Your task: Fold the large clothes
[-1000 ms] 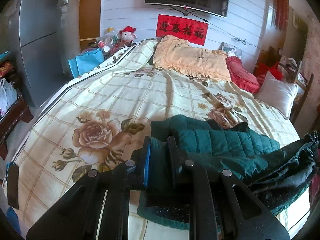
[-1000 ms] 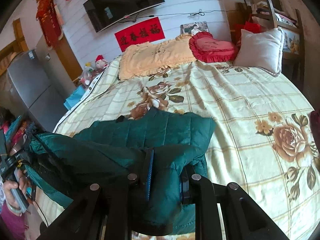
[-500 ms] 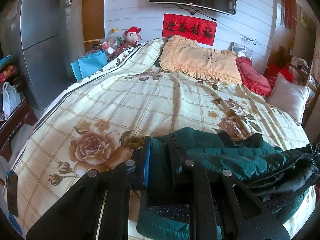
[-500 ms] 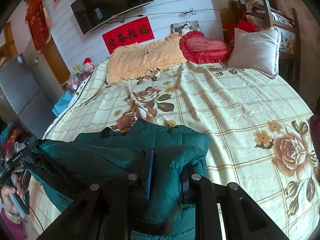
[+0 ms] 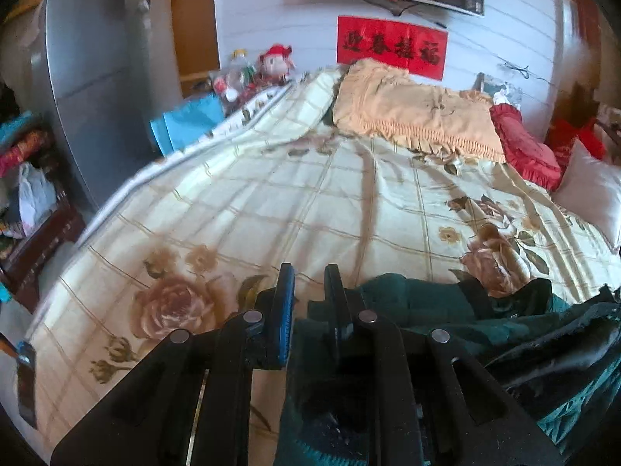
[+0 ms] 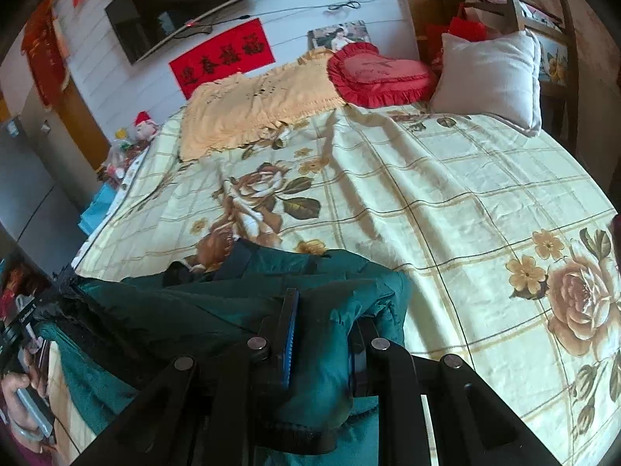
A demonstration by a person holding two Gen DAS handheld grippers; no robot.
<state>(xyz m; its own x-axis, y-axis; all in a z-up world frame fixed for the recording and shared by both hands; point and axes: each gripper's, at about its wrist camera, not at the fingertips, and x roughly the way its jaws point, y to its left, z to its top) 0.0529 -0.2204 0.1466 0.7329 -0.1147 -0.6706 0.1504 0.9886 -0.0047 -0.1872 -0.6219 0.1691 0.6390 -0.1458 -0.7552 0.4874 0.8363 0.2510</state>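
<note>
Jacket: dark green quilted, bunched at near edge of bed, lifted between both grippers
Bed: floral checked cover
Right gripper: pinching jacket fold
Left gripper: pinching jacket edge

The right gripper clamped a bunched fold of the dark green quilted jacket. The jacket lay crumpled on the near edge of the floral bedspread. A red heart cushion touched a white pillow.
</note>
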